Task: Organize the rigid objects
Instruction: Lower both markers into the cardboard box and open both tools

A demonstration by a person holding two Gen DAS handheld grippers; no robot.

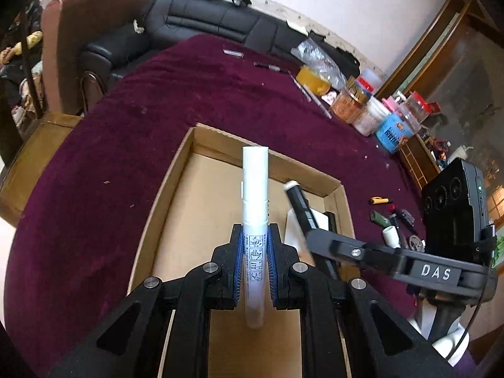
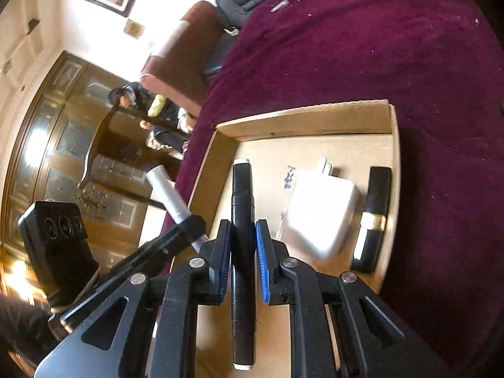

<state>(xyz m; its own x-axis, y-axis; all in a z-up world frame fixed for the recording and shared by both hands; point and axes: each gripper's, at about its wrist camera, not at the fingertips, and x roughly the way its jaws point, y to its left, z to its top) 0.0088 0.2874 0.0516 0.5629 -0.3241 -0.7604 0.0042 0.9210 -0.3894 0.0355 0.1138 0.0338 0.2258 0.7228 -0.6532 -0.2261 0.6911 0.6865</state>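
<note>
My left gripper [image 1: 255,236] is shut on a white marker [image 1: 255,189] and holds it above the shallow cardboard box [image 1: 189,145]. My right gripper [image 2: 242,230] is shut on a black marker [image 2: 242,195] with white end caps, held over the same box [image 2: 302,116]. In the left wrist view the right gripper [image 1: 302,217] with the black marker [image 1: 296,198] is at the right of the box. In the right wrist view the white marker [image 2: 167,192] sticks out at the left. Inside the box lie a white power adapter [image 2: 321,211] and a black stick-shaped object [image 2: 375,214].
The box sits on a purple tablecloth [image 1: 157,100]. Small items [image 1: 393,220] lie loose right of the box. Jars and containers [image 1: 371,107] stand at the far right. Pens [image 1: 271,67] lie at the far edge. A black sofa [image 1: 204,22] is behind the table.
</note>
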